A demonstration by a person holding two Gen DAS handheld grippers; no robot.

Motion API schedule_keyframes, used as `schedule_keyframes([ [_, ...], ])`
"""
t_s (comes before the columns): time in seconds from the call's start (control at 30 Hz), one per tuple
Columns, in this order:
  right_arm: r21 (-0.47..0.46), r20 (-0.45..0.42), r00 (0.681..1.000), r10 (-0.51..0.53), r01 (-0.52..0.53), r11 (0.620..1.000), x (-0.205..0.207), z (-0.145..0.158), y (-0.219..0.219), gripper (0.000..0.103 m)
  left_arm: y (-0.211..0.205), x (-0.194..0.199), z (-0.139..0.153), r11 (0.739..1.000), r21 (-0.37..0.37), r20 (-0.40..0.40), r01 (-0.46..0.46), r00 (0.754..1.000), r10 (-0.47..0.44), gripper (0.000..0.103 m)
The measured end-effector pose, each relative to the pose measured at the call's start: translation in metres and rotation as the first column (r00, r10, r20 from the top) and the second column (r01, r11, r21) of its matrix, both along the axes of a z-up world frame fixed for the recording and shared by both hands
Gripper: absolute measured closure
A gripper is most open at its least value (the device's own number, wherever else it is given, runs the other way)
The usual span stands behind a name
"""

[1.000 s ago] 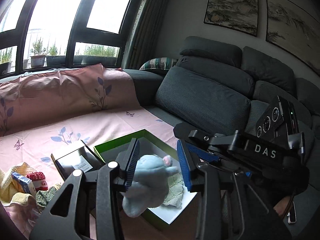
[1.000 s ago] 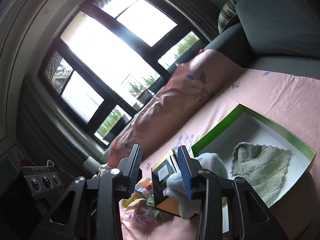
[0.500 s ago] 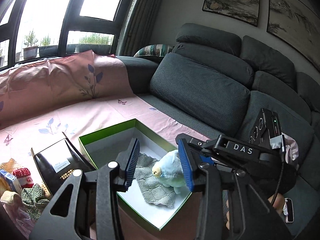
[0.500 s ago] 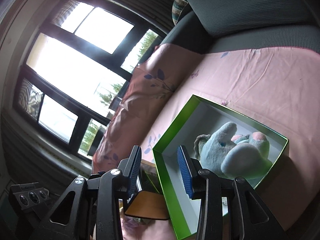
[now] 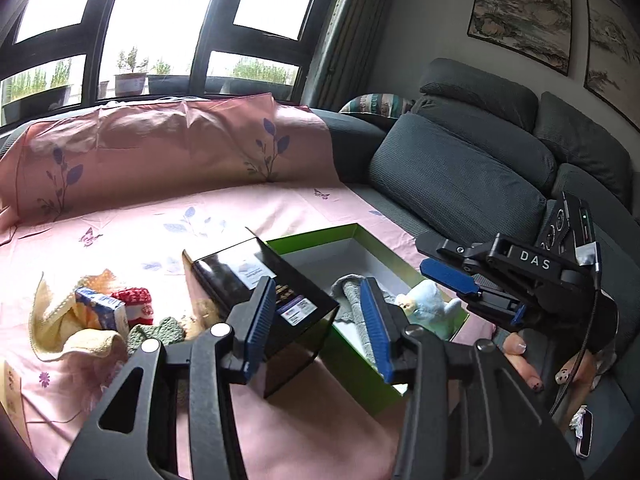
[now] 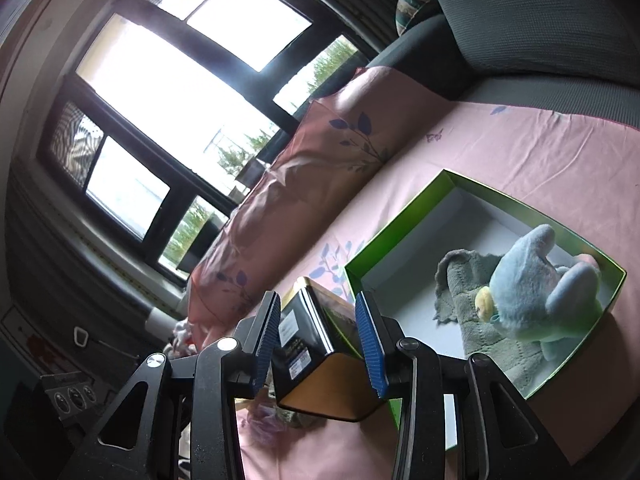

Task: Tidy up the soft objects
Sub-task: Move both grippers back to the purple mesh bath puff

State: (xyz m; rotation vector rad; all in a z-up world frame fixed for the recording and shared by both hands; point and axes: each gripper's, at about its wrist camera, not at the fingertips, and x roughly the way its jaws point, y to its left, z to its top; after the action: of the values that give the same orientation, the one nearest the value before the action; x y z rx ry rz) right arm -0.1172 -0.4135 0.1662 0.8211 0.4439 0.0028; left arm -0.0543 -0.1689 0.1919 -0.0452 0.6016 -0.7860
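Observation:
A light blue plush toy (image 5: 428,306) (image 6: 536,280) lies on a grey-green knitted cloth (image 5: 352,292) (image 6: 468,300) inside the green box (image 5: 352,236) (image 6: 400,232) with a white inside. My left gripper (image 5: 316,324) hangs before the box, its jaws opening, with nothing between them. My right gripper (image 6: 318,342) (image 5: 480,296) stands open and bare at the box's right side. A black box (image 5: 260,276) (image 6: 308,332) leans against the green box's left wall. Further left lies a pile with a yellow knit (image 5: 60,328), a red knit (image 5: 134,300) and a green knit (image 5: 160,330).
Everything rests on a pink leaf-print sheet (image 5: 200,216) over a dark grey sofa (image 5: 460,184). A small blue and orange carton (image 5: 100,308) sits in the pile. A person's hand (image 5: 528,364) grips the right tool. A phone (image 5: 584,432) lies on the sofa seat.
My left gripper let go of the blue plush, which dropped into the green box onto the cloth. The left gripper then swung left and back. The right gripper stayed open.

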Motion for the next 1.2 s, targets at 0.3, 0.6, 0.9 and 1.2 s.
schedule_keyframes([
  [0.3, -0.155, -0.055, 0.994, 0.099, -0.107, 0.982, 0.028, 0.016, 0.067, 0.048, 0.102, 0.016, -0.021, 0.971, -0.018, -0.106, -0.240, 0.966, 0.237, 0.045],
  [0.6, -0.330, -0.123, 0.964, 0.237, -0.265, 0.906, 0.053, 0.018, 0.158, 0.020, 0.181, 0.049, -0.082, 0.869, 0.045, -0.218, -0.493, 0.844, 0.490, 0.027],
  [0.9, -0.320, -0.147, 0.917, 0.371, -0.400, 0.859, 0.071, 0.003, 0.201, 0.015, 0.211, 0.051, -0.099, 0.788, 0.117, -0.175, -0.604, 0.768, 0.615, 0.027],
  [1.2, -0.226, -0.174, 0.877, 0.448, -0.478, 0.849, 0.092, -0.016, 0.218, 0.015, 0.243, 0.050, -0.109, 0.720, 0.175, -0.181, -0.672, 0.697, 0.694, 0.027],
])
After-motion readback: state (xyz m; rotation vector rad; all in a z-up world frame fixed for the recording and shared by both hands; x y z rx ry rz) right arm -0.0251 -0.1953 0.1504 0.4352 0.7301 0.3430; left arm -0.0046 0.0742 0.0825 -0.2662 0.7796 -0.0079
